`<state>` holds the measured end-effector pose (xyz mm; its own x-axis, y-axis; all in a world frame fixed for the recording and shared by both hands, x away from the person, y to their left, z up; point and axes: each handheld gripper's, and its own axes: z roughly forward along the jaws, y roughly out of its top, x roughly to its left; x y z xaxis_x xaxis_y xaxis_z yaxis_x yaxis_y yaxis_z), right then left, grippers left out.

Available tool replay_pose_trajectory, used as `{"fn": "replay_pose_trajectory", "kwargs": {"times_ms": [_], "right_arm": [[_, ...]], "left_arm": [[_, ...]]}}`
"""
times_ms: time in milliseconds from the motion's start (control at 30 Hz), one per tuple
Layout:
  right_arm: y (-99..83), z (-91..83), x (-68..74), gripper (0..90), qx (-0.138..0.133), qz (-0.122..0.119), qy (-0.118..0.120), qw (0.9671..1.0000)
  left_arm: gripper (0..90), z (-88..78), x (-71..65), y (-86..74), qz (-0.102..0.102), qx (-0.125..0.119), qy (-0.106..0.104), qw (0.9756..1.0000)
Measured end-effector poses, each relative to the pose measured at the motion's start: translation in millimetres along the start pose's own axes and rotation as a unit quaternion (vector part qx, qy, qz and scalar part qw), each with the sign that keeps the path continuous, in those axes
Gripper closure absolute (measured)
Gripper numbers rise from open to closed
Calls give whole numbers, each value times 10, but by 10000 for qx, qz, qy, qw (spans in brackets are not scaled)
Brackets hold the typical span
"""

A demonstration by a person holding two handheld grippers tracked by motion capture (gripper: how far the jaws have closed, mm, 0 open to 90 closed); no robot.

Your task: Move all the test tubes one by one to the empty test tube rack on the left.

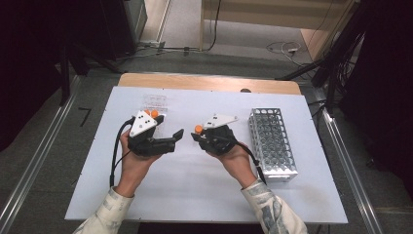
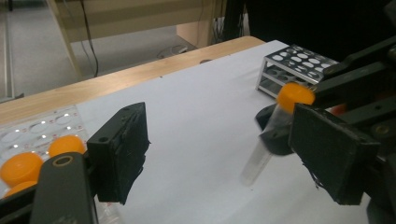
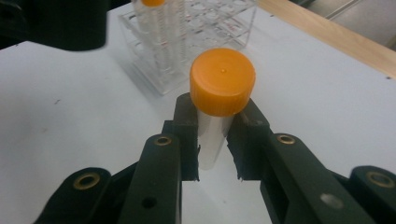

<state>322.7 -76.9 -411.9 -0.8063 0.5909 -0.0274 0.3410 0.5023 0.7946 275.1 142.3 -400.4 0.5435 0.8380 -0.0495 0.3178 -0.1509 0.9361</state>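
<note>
Tube carried between racks over the desk (image 1: 204, 190)

Metal rack (image 1: 272, 141) stands right, clear rack (image 1: 155, 103) left; the right gripper (image 3: 212, 140) has its jaws clamped below the orange-capped tube (image 3: 219, 98)'s cap, likely for upright insertion; the left gripper (image 2: 205, 144) hangs open, empty.

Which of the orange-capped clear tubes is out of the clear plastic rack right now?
The orange-capped tube clamped in the right gripper; the others stand in the clear rack.
</note>
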Motion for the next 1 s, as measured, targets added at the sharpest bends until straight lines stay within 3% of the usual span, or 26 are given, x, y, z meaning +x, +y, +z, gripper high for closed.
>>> {"fn": "replay_pose_trajectory", "kwargs": {"times_ms": [167, 433, 600, 800, 1000], "right_arm": [[24, 96, 104, 720, 64, -22, 180, 9998], [64, 185, 218, 720, 108, -98, 422, 9990], [79, 201, 258, 720, 98, -106, 460, 9988], [80, 201, 248, 720, 117, -92, 451, 9989], [80, 192, 250, 719, 121, -78, 460, 9988]], "left_arm": [[226, 26, -65, -11, 87, 12, -141, 9999], [352, 87, -99, -42, 131, 169, -437, 9988], [525, 107, -105, -69, 221, 220, -559, 9979], [660, 116, -97, -80, 188, 217, -731, 9969], [691, 113, -94, -79, 194, 213, -759, 9967]]}}
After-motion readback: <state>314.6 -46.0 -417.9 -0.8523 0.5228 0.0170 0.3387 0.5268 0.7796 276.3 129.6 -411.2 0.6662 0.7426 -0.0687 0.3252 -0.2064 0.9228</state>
